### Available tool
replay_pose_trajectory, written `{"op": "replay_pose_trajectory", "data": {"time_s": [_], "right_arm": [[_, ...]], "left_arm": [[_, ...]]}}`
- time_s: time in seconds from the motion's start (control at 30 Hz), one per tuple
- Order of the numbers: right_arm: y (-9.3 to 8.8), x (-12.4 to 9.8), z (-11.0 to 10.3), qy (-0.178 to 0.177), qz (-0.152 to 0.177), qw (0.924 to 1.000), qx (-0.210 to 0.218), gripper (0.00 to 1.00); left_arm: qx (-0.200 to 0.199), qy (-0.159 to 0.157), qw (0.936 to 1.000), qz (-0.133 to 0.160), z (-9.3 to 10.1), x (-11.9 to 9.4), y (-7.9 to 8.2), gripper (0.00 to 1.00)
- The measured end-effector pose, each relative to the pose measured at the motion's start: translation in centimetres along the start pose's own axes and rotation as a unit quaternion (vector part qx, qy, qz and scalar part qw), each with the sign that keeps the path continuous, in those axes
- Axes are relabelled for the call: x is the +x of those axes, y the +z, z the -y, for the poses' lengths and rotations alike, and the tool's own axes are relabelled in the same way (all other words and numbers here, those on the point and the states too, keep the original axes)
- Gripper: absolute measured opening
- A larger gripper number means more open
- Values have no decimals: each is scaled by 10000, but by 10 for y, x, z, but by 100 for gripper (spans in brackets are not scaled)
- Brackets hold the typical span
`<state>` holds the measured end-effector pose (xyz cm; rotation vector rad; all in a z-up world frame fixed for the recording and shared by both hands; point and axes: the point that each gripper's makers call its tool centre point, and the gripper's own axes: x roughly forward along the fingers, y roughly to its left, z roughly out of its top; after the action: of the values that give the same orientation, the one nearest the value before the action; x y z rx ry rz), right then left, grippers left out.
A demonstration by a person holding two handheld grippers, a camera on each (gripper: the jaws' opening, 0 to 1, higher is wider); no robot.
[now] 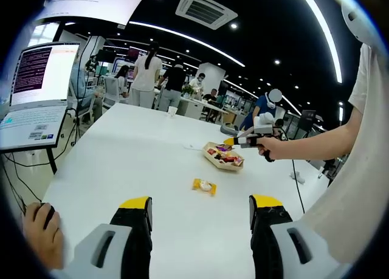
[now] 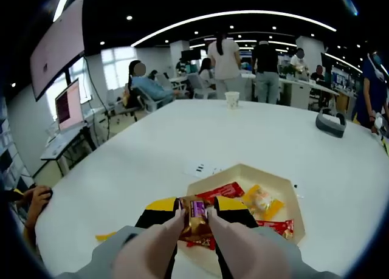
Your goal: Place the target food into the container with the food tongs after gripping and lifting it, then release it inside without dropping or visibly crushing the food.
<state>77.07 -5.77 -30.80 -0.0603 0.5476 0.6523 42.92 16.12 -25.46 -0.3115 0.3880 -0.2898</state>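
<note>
In the left gripper view, our left gripper waits with jaws apart over the table, clear of the snack. In the right gripper view, our right gripper holds tongs clamped on a wrapped candy above the tray, ready to release inside.

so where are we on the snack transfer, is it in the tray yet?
Grip and lift look done: the right gripper is shut on a wrapped snack, held over the tray, which already holds other packets. Release inside the tray is left. One yellow snack lies on the table, beside the tray. The left gripper is open, holding nothing.
</note>
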Motion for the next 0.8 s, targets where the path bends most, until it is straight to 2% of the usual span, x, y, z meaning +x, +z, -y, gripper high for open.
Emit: {"op": "replay_pose_trajectory", "data": {"time_s": [0.47,0.8], "right_arm": [[2,1,1,-29,35,10000,36,22],[1,-7,1,-58,54,9999,85,23]], "left_arm": [[0,-49,10000,-27,-1,2,1,64],[-14,-54,10000,-4,-2,-1,0,64]]}}
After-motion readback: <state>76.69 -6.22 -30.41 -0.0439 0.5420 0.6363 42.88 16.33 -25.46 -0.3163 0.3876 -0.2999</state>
